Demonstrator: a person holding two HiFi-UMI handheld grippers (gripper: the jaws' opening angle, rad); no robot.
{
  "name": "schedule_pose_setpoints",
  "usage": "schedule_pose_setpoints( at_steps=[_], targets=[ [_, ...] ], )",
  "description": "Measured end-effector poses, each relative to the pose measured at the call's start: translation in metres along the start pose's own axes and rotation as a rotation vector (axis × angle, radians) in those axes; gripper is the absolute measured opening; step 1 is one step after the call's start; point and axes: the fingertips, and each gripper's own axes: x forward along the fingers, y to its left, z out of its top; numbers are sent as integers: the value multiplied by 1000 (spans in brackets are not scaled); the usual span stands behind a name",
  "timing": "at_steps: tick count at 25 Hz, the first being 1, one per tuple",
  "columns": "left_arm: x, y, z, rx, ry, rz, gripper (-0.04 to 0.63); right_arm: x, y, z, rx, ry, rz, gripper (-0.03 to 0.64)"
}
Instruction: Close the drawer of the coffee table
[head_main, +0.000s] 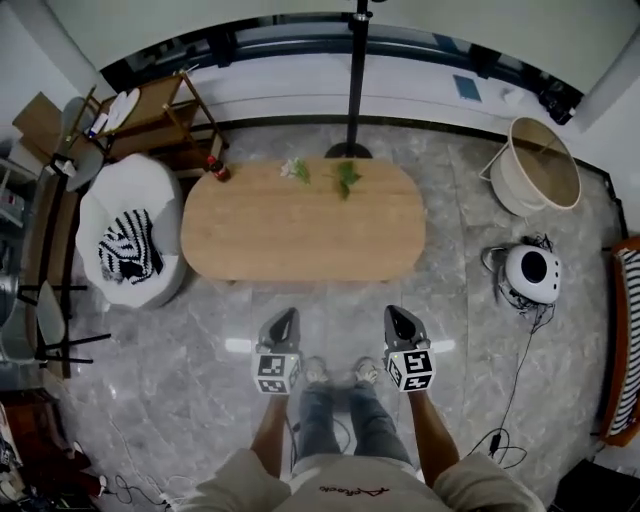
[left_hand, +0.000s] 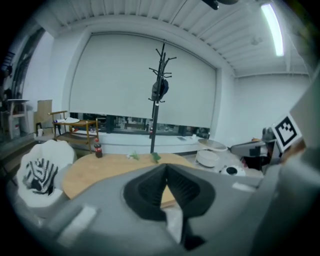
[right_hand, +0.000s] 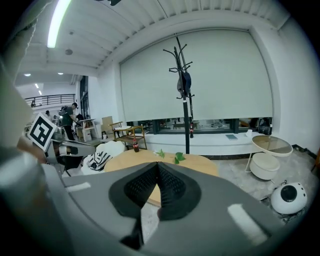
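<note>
With our left claw (head_main: 284, 318) and right claw (head_main: 401, 316) pressed together and empty, we expect the desk (head_main: 300, 240) drawer, unseen here, to slide lightly if pushed on its stiff front.

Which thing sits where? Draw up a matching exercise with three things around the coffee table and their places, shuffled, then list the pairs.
Things:
1. cola bottle
2. striped cushion
3. coat stand

Places:
A. on the white armchair
B. on the far-left end of the coffee table
C. just beyond the coffee table's far edge

Pairs: 1-B, 2-A, 3-C
</note>
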Motion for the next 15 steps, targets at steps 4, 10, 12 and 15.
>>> schedule_pose_setpoints(
  at_steps=[4,10,12,15],
  targets=[
    [-36,-7,49,15,-53,19,3,-36,14,49,-9,-48,10,6],
    [-83,-27,118,90,-118,16,3,-87,29,98,-38,-99,5,6],
    [-90,-31,134,112,-136,13,3,-100,27,113,-39,-122,-9,6],
    [-100,-38,150,126,-159,13,3,-117,22,131,-51,-151,-24,6]
  ],
)
